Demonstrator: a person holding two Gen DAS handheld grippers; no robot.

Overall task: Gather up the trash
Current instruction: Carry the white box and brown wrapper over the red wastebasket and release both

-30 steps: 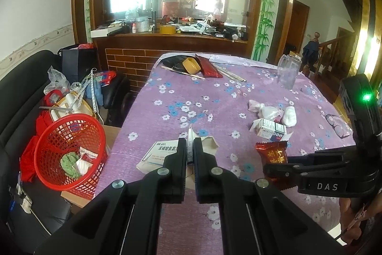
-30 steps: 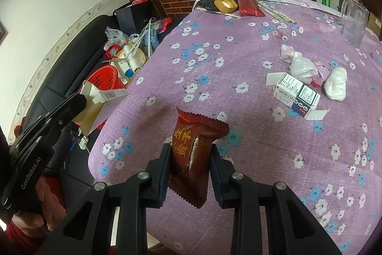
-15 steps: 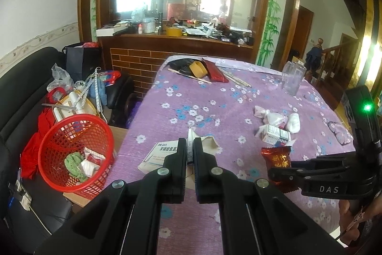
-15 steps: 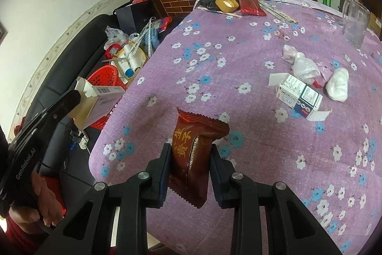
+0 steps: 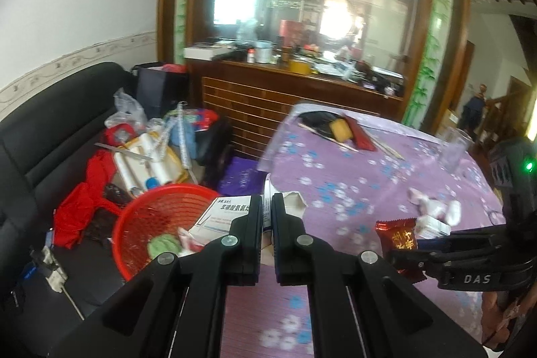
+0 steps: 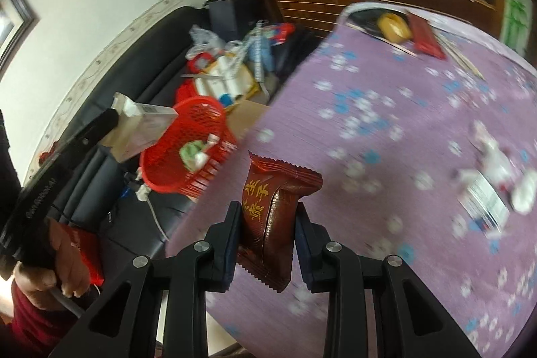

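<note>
My left gripper [image 5: 266, 217] is shut on a flattened white medicine box [image 5: 228, 212], held in the air next to the red mesh basket [image 5: 141, 223]; the box also shows in the right wrist view [image 6: 144, 130] just left of the basket [image 6: 188, 153]. My right gripper [image 6: 266, 223] is shut on a dark red snack wrapper [image 6: 272, 210], above the table's left edge; the wrapper also shows in the left wrist view [image 5: 397, 239]. The basket holds a green wad [image 6: 189, 151] and scraps.
The purple flowered tablecloth [image 6: 386, 109] carries a white box and crumpled white wrappers [image 6: 496, 187], a yellow tape roll [image 6: 394, 26], a red pouch and chopsticks. A clear jug [image 5: 453, 150] stands at the far right. A black sofa [image 5: 43, 136] with clutter lies left.
Both grippers have swung left towards the red basket, with their loads still held. The medicine box now sits over the basket's rim instead of over the tablecloth.
</note>
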